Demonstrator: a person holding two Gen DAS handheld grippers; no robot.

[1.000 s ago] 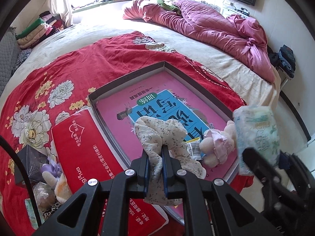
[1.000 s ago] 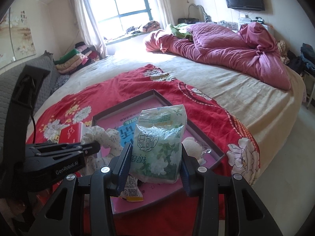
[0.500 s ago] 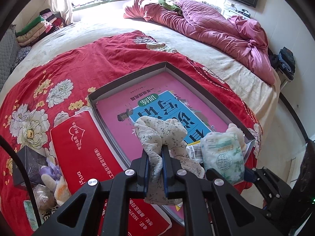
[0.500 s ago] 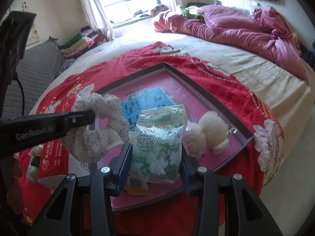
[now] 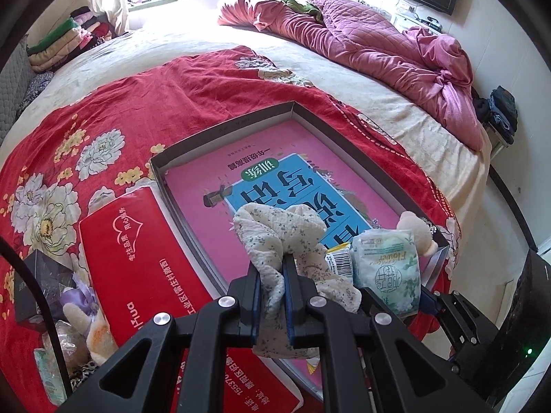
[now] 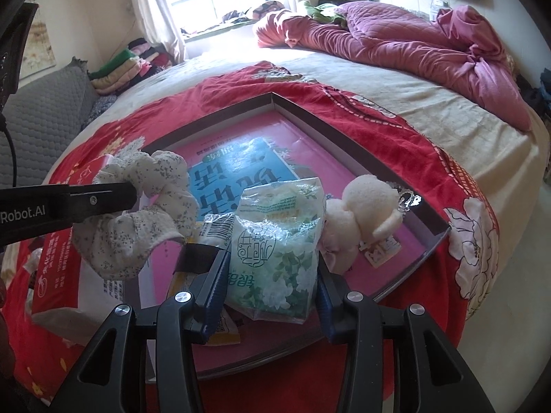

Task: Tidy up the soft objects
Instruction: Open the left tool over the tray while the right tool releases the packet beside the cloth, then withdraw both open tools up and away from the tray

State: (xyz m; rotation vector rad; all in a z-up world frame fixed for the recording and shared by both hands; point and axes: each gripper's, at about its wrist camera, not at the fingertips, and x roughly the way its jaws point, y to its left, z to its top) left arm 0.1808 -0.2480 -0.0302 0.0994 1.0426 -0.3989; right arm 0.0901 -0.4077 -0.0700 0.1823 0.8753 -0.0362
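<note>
Black jaws of the left gripper (image 5: 272,296) are nearly closed, pinching a fold of a cream scrunchie (image 5: 282,237) with a small flower print; most of the fabric loop bulges above and beyond the fingertips, and a tail hangs below them. The right gripper (image 6: 270,268) stands about half open, its blue-edged fingers (image 6: 217,282) pressed against both sides of a green-and-white tissue pack (image 6: 279,237), which rises upright out of the jaws. In the right wrist view the pack is at the near end of a shallow dark tray (image 6: 344,130), whose floor is a pink and blue printed sheet. Touching the pack's right side lies a cream plush toy (image 6: 365,213), inside the tray near its right corner. A small barcoded packet (image 6: 215,229) lies just left of the pack. Left of the tray, on the red flowered bedspread (image 5: 137,103), rests a red tissue package (image 5: 137,254). Further back, a crumpled pink quilt (image 5: 378,44) lies across the bed.
</note>
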